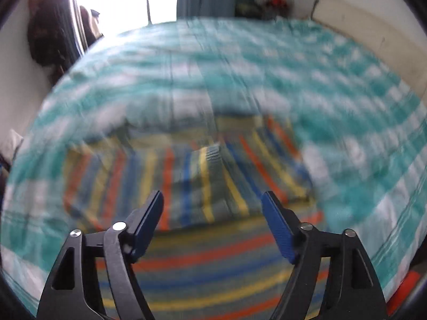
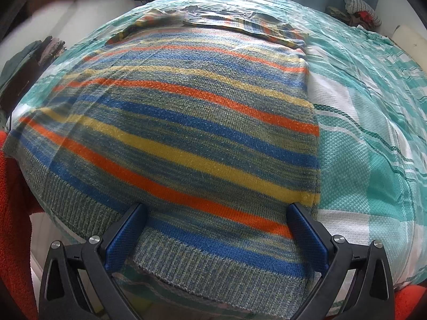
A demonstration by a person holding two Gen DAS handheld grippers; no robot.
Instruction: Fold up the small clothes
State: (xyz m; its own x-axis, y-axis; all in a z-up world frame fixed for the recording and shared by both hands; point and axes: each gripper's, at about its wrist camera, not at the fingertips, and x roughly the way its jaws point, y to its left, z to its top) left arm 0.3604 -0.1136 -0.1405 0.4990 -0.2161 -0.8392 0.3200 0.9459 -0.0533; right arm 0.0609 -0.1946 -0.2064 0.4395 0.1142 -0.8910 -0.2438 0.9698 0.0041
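A striped knit sweater (image 2: 186, 122) lies spread flat on a bed covered with a teal-and-white checked bedspread (image 2: 360, 138), and everything here is placed against that sweater. Left of it, at the bed's edge, a strip of orange-red fabric (image 2: 13, 213) shows in the right wrist view, and farther off a heap of dark clothes (image 2: 29, 61) sits beside the bed. The left hand-held gripper (image 1: 212, 200) hovers above the sweater (image 1: 186, 186), its jaws spread wide with nothing between them; that view is smeared by motion blur, so fine detail of the knit is lost. The right hand-held gripper (image 2: 217, 213) stands with jaws wide over the sweater's ribbed hem (image 2: 200, 266), one blue pad on either side of the cloth, not pinching it. At the sweater's far end the sleeves (image 2: 253, 26) lie folded across it. Right of the sweater the bedspread runs bare to the wall, where a small pile of mixed items (image 2: 357, 10) rests.
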